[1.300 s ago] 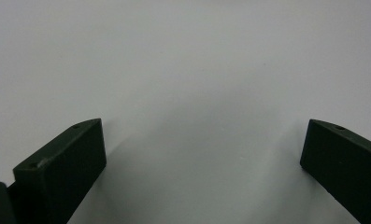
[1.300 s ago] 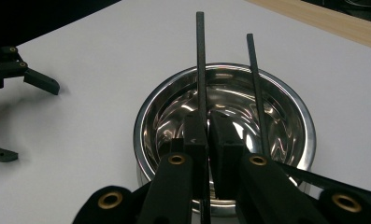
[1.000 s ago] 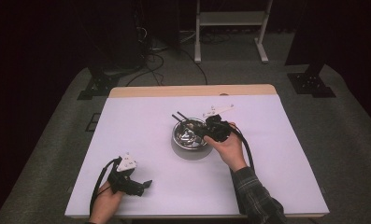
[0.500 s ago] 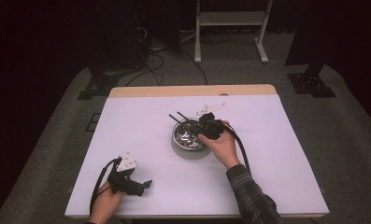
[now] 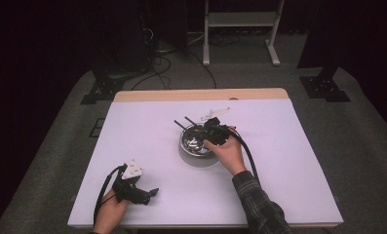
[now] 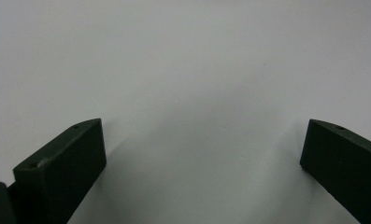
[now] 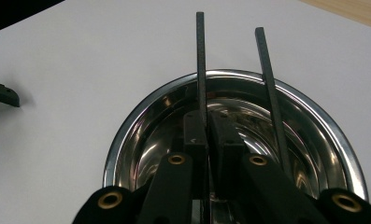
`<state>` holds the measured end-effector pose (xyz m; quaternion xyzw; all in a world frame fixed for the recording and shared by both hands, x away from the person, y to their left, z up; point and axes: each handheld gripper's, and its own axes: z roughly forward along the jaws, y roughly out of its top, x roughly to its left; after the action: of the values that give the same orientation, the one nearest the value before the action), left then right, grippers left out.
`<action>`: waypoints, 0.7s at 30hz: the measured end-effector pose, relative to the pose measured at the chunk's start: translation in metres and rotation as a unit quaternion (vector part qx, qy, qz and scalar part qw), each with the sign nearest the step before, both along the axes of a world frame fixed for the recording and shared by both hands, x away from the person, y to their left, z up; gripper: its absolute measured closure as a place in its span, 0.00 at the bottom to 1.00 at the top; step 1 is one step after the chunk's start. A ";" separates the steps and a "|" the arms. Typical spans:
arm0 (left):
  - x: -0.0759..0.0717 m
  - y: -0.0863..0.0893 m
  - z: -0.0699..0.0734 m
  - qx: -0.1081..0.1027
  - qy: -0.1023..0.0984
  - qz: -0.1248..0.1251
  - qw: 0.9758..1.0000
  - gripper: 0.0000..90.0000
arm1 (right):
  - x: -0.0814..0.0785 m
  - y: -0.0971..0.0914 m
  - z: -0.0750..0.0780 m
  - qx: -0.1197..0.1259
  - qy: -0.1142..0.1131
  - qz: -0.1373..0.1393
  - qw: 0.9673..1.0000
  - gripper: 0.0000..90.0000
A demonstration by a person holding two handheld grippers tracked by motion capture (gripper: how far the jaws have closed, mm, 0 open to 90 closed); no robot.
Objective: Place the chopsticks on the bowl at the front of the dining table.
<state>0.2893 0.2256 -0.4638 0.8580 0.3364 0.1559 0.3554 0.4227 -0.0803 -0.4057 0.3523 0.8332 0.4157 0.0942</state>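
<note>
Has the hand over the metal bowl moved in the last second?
Yes. The right gripper slid leftward, farther over the bowl, with a black stick between its jaws.

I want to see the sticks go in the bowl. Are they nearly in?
One black stick already leans in the metal bowl. The right hand-held gripper is shut on the other stick, over the bowl. Left: letting go. The left hand-held gripper rests open.

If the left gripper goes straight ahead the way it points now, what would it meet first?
Probably nothing. The left gripper has its jaws open over the bare white table, and its view shows no object ahead. In the high view the metal bowl lies farther off, apparently off that line.
</note>
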 end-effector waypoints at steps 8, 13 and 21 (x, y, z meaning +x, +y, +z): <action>0.000 0.000 0.000 0.000 0.000 0.000 1.000 0.00 | 0.003 0.003 -0.003 -0.002 0.002 -0.001 1.000 0.95; 0.000 0.000 0.000 0.001 0.000 -0.001 1.000 0.00 | 0.003 0.005 -0.004 -0.002 0.003 0.000 1.000 0.95; 0.000 0.000 0.000 0.000 0.000 0.000 1.000 0.00 | 0.003 0.008 -0.004 -0.007 -0.002 -0.006 1.000 0.95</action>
<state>0.2893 0.2256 -0.4637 0.8583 0.3359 0.1561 0.3553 0.4259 -0.0726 -0.4095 0.3555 0.8338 0.4102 0.1006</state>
